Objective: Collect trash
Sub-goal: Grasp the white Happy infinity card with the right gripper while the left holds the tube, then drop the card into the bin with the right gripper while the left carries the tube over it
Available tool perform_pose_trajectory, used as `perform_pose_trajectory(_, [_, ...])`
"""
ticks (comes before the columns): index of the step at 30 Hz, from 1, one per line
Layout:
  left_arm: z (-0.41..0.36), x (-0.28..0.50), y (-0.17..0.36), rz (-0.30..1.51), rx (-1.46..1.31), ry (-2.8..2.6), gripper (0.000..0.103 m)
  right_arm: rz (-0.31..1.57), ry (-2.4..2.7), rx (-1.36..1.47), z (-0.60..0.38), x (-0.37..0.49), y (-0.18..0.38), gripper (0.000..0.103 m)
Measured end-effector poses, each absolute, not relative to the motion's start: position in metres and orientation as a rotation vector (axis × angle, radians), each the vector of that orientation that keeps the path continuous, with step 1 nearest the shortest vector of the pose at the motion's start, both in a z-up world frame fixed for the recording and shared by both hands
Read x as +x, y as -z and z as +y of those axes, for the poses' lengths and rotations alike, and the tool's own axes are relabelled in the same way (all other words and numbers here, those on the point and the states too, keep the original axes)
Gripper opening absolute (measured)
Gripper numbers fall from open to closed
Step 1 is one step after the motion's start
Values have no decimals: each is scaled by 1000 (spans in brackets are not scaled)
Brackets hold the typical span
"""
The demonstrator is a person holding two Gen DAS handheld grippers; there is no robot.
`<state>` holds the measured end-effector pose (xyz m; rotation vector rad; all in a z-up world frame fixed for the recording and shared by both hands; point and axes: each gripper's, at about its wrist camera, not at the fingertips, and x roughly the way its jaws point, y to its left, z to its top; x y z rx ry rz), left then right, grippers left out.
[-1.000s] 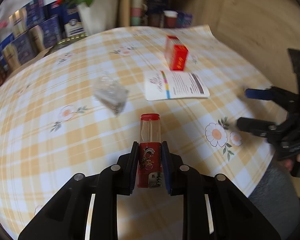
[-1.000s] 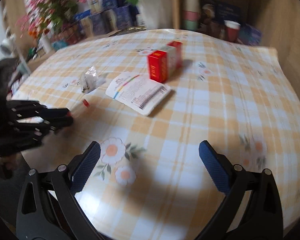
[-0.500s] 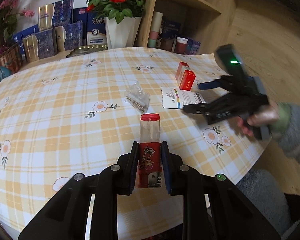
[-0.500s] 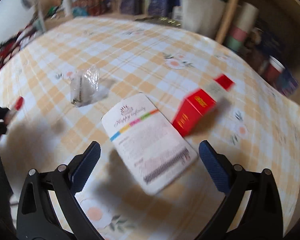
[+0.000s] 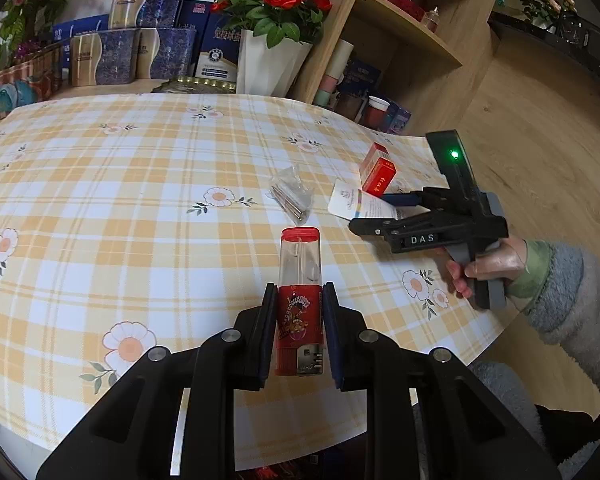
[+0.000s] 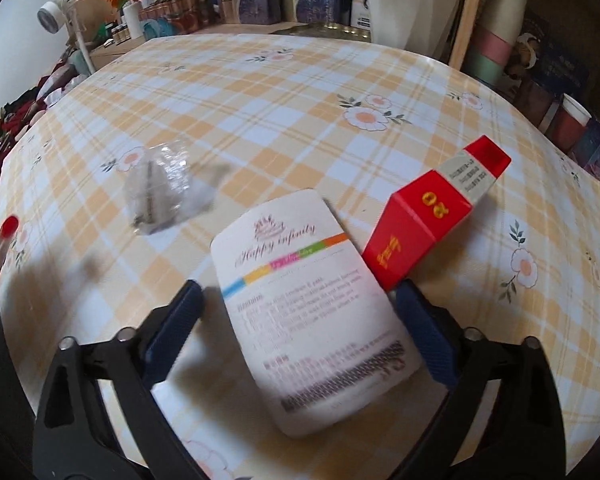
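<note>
My left gripper (image 5: 296, 300) is shut on a red lighter (image 5: 299, 304) with a clear top, held above the near table edge. A crumpled clear wrapper (image 5: 292, 196) (image 6: 158, 190) lies mid-table. A white printed card (image 6: 306, 304) (image 5: 360, 206) lies flat to its right, with an empty red cigarette box (image 6: 432, 216) (image 5: 378, 174) touching its far right corner. My right gripper (image 6: 298, 292) (image 5: 384, 216) hovers over the card, its jaws closing with the card between them; the blue pads do not press on it.
The round table (image 5: 100, 200) wears a yellow checked cloth with flowers. At its far edge stand a white vase of red roses (image 5: 268, 56), blue and gold boxes (image 5: 132, 48) and a wooden shelf (image 5: 400, 28) with cups. A person's sleeve (image 5: 560, 296) reaches in from the right.
My right gripper has swung from the near table edge to over the white card, and its jaws have narrowed a little. The left gripper, still holding the lighter, has pulled back and levelled.
</note>
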<state>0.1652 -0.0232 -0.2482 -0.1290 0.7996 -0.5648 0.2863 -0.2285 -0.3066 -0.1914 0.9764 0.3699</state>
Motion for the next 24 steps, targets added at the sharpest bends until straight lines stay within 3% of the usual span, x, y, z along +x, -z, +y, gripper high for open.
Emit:
perform_pose_trajectory(1, [-23, 165, 247, 799, -129, 562, 22, 975, -374, -192, -227, 283, 306, 79])
perform_pose_trajectory(7, [-22, 155, 238, 787, -131, 555, 22, 961, -351, -192, -217, 260, 302, 68])
perform_pose_trajectory(24, [0, 102, 203, 728, -146, 544, 22, 798, -335, 73, -198, 118, 240, 66])
